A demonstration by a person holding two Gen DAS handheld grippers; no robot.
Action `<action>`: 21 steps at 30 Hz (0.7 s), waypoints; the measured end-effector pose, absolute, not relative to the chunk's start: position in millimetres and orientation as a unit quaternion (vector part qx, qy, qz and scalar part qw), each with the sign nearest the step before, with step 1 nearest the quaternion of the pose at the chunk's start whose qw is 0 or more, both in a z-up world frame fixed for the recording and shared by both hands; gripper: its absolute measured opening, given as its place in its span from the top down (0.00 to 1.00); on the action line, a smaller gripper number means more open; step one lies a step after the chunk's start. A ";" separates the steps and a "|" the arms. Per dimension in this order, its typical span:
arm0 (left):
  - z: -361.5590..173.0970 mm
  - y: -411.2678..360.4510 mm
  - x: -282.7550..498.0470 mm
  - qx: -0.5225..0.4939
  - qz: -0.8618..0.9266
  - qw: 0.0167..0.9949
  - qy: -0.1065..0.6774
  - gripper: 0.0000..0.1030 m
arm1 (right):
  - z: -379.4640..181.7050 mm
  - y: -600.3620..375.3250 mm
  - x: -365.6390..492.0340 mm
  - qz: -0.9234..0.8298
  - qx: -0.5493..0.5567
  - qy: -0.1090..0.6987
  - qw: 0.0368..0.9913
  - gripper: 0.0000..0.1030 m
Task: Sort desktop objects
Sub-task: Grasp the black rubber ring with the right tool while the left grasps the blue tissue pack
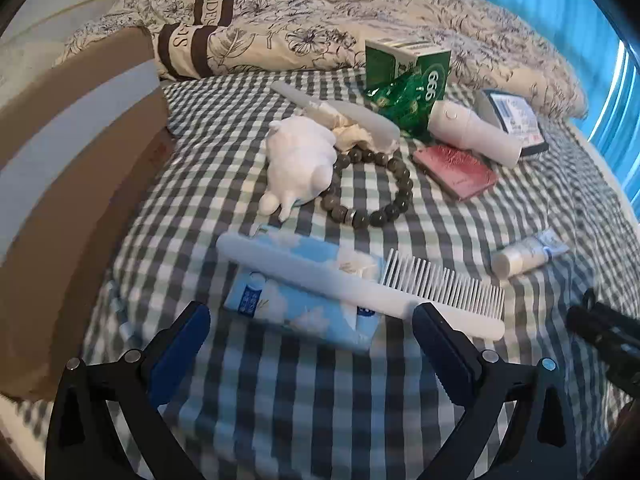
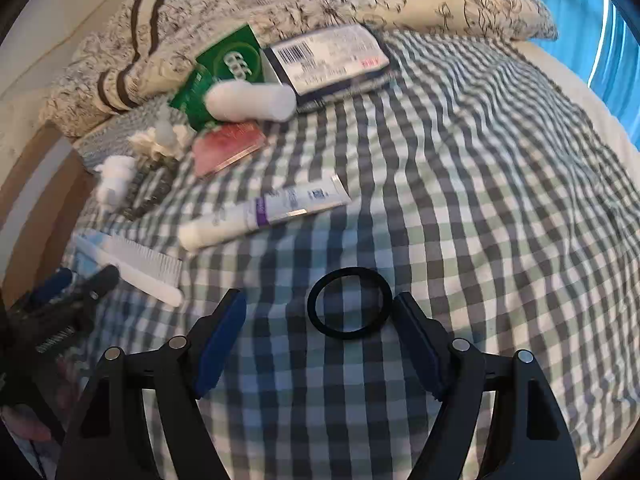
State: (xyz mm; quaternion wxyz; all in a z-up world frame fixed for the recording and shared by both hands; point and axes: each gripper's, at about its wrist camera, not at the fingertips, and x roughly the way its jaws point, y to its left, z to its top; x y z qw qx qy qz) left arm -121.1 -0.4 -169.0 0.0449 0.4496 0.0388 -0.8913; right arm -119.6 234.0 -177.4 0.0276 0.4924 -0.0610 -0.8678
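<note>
Blue-padded, the left gripper spreads wide at the frame's bottom, just short of a white comb lying across a tissue pack. Right gripper gapes too, a black ring lying flat between its fingertips on the checked sheet.

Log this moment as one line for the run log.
left tongs: open, at white comb on tissue pack | right tongs: open, at black ring | surface: checked sheet
</note>
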 end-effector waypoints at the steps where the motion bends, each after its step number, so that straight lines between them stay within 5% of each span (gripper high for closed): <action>1: -170.0 -2.2 -121.8 0.450 -0.891 0.041 0.046 0.00 | -177.4 231.9 -119.4 -0.869 0.490 -0.055 0.025 0.26; 12: -180.5 -11.9 -125.6 0.473 -0.879 0.038 0.037 0.00 | -180.6 224.7 -117.9 -0.877 0.480 -0.026 0.010 0.28; 15: -182.4 -11.3 -130.7 0.474 -0.878 0.054 0.030 0.00 | -176.8 232.2 -116.6 -0.879 0.475 -0.043 -0.005 0.48; 17: -182.3 -10.2 -130.5 0.471 -0.880 0.057 0.027 0.00 | -174.1 236.6 -116.6 -0.878 0.475 -0.049 -0.010 0.80; 21: -178.6 -5.4 -126.7 0.468 -0.883 0.037 0.022 0.23 | -169.1 241.0 -113.3 -0.878 0.475 -0.063 -0.005 0.93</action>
